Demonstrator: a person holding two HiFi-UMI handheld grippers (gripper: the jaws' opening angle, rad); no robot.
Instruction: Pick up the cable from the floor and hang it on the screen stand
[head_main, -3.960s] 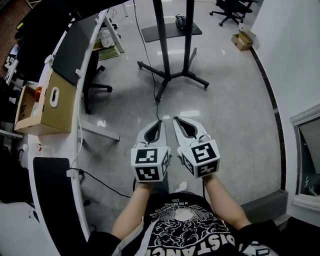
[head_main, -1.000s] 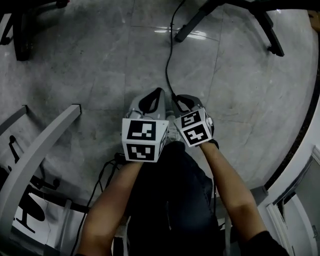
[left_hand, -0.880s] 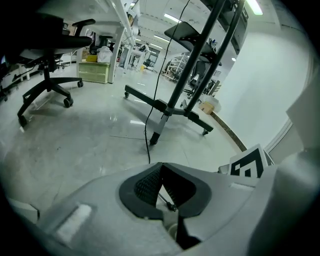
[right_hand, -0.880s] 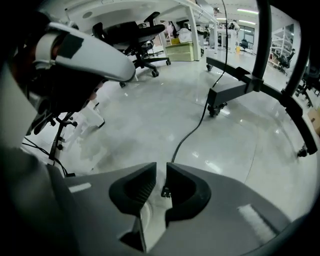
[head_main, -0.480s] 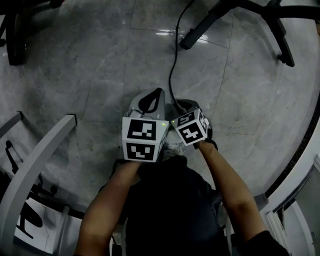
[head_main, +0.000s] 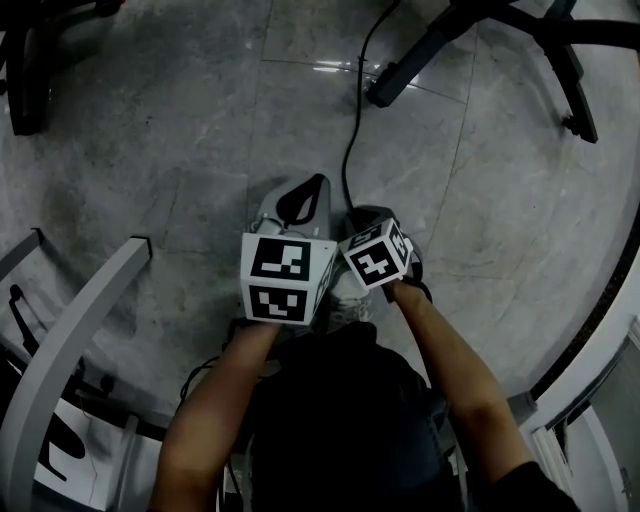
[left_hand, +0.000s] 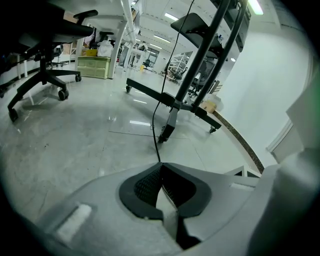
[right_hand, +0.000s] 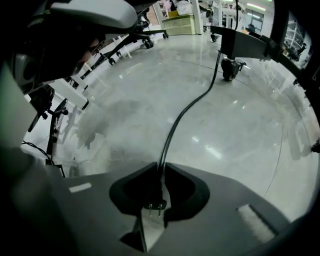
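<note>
Grey polished tile floor (head_main: 180, 150). The thin black power cable (head_main: 352, 150) runs along it from the black wheeled screen stand base (head_main: 440, 40) to the right gripper (right_hand: 161, 167). Its jaws are closed on the cable just ahead of the two-prong plug (right_hand: 155, 197). Left gripper (left_hand: 160, 167) sits just beside, jaws together, empty.
</note>
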